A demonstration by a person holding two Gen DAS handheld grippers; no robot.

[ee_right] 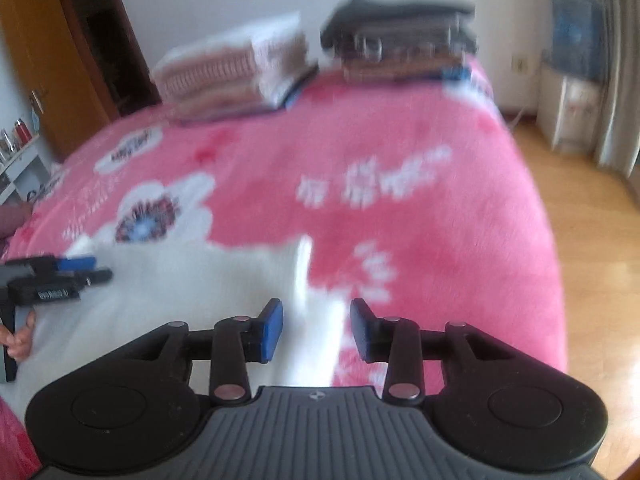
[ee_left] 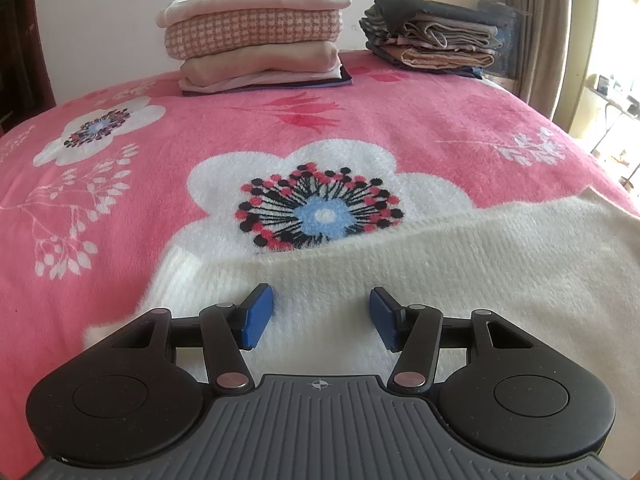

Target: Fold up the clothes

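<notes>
Left wrist view: sweater (ee_left: 440, 280) spread on blanket (ee_left: 160, 152) at 5 o'clock, left gripper (ee_left: 322, 316) agape, empty, above it. Right gripper (ee_right: 316, 330) agape, empty, over sweater's edge. Stacks (ee_left: 260, 36) at 12.

A fluffy white sweater (ee_left: 460, 272) lies flat on the pink bed (ee_left: 200, 128), with its ribbed edge at the left.

We see open pink bed (ee_left: 360, 120) between the white sweater (ee_left: 440, 280) and two folded stacks at the far edge: pink stack (ee_left: 256, 40) left, dark stack (ee_left: 432, 32) right, a narrow gap between them. Left claw (ee_left: 322, 318) and right claw (ee_right: 316, 330) both have jaws apart, nothing between. Floor (ee_right: 580, 200) is free right of the bed; cabinet (ee_right: 568, 112) and wardrobe (ee_right: 48, 60) stand beyond.
</notes>
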